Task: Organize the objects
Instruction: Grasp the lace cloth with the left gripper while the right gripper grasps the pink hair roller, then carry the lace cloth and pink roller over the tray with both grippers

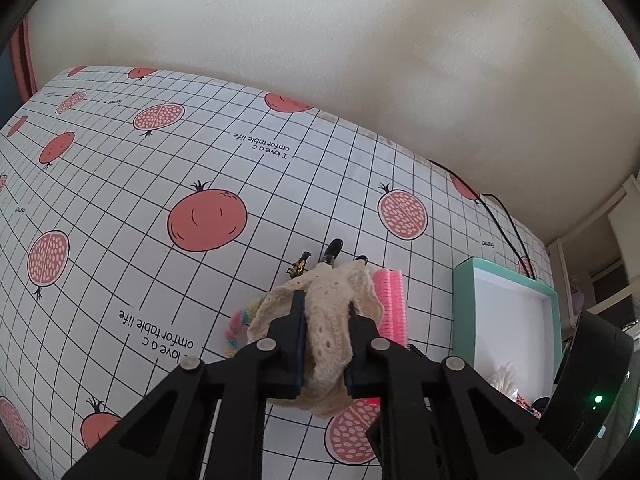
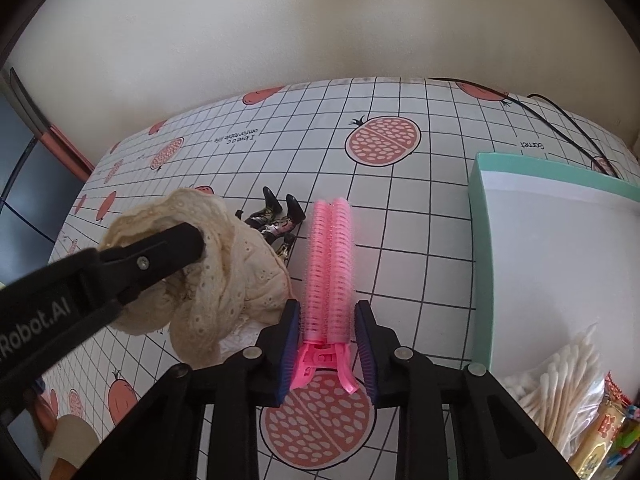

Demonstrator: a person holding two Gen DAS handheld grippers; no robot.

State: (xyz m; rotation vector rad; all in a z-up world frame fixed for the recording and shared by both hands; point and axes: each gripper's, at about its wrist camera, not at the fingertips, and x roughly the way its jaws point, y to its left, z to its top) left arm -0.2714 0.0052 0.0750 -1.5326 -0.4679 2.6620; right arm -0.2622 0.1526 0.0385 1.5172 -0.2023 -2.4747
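- Plain cream wall (image 1: pixel 360 40) behind; the work surface is a table under a white grid-print cloth (image 1: pixel 160 184) with pomegranate motifs and short lines of text. A black cable (image 2: pixel 560 120) trails over its far edge.
- Left gripper (image 1: pixel 325 308): jaws clamped on a cream lace scrunchie (image 1: pixel 328 320), bunched between the pads and apparently raised off the cloth. Judged to be mid-carry toward the box.
- Just past its fingertips: a small black-and-gold hair clip (image 1: pixel 316 260) lying on the cloth. To its left, a pastel scrunchie (image 1: pixel 238 328), mostly hidden.
- Right gripper (image 2: pixel 327 322): jaws apart, straddling the handle end of a pink roller clip (image 2: pixel 330 264) flat on the cloth; pads look near but not touching. Likely lined up for a grasp.
- Right of that gripper: a teal box (image 2: pixel 478 240) with white lining, open; a bag of cotton swabs (image 2: pixel 560 384) and some coloured bits sit inside at the near end. Probably the collecting spot.
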